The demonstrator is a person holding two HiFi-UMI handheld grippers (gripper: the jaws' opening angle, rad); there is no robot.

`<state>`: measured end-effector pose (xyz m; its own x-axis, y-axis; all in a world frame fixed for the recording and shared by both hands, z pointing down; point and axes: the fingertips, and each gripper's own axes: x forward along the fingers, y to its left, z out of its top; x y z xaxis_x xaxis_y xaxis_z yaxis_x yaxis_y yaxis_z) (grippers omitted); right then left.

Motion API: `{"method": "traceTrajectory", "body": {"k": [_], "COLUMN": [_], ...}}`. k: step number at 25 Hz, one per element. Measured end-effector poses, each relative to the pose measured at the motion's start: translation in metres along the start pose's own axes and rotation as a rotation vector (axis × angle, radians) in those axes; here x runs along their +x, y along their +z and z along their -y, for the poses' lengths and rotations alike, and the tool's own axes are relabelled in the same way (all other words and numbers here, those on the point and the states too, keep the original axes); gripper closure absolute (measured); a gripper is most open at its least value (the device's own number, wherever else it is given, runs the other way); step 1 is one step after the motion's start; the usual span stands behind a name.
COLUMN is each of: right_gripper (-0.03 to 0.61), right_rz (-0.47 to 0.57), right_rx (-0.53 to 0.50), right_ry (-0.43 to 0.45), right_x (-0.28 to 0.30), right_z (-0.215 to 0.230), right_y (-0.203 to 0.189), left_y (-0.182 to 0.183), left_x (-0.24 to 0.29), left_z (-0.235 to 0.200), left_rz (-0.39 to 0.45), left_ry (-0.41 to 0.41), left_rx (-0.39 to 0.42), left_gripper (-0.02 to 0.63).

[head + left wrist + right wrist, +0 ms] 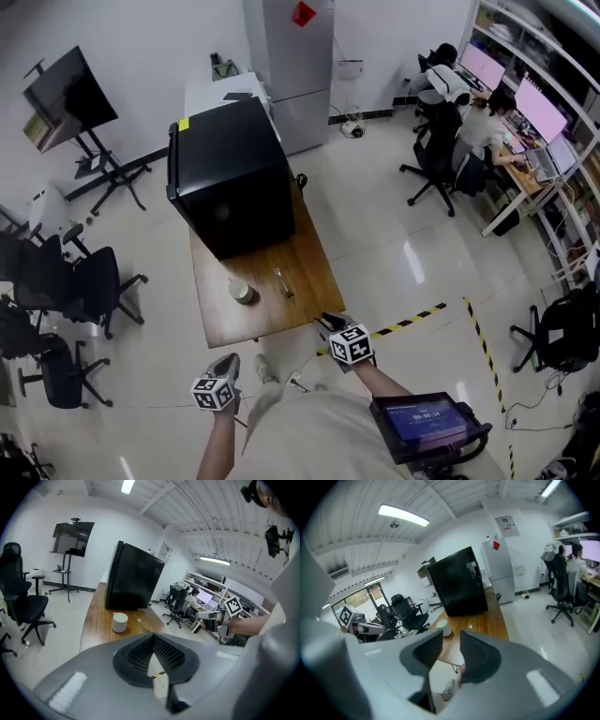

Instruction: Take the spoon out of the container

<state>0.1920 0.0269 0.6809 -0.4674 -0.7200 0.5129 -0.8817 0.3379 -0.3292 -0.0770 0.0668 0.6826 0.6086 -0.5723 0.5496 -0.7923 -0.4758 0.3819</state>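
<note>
On table (314,281), one container (243,292), one spoon (283,281) (apart)

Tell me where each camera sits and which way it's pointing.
Head view: on the person's head, facing steeply down at the brown wooden table; both forearms, left tool and right tool show.
Left gripper view: on the left tool, looking along its closed jaws over the table; right tool at right.
Right gripper view: on the right tool, looking through its parted jaws at the table; left tool at left.
Shared: all three show the white cylindrical container and the big black box.
</note>
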Motion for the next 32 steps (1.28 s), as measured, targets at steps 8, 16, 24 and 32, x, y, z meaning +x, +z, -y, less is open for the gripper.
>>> {"method": "traceTrajectory", "body": {"k": [8, 16, 24, 32], "right_gripper": [0.494, 0.512, 0.531, 0.531], "right_rz": [-0.016, 0.023, 0.025, -0.014], "right_rx": [0.009, 0.066, 0.124, 0.069], "right_ry": [0.066, 0.008, -0.11, -0.093], "right_x": [-0.062, -0.1, -0.117, -0.097], "right_z": [0.008, 0.029, 0.06, 0.032], "right_y": [-0.045, -0.062, -0.078, -0.085], "left_y": [-0.072, -0.099, -0.076, -0.096], "left_x": [-0.026, -0.039, -0.048, -0.074], "left_z": [0.08, 0.097, 0.091, 0.076], "left_rz": [0.002, -0.004, 0.036, 0.048], "left_ry": [0.054, 0.069, 0.085, 0.111], "left_rx": [-0.076, -0.101, -0.088, -0.143], "left_gripper": [0.614, 0.614, 0.614, 0.614]}}
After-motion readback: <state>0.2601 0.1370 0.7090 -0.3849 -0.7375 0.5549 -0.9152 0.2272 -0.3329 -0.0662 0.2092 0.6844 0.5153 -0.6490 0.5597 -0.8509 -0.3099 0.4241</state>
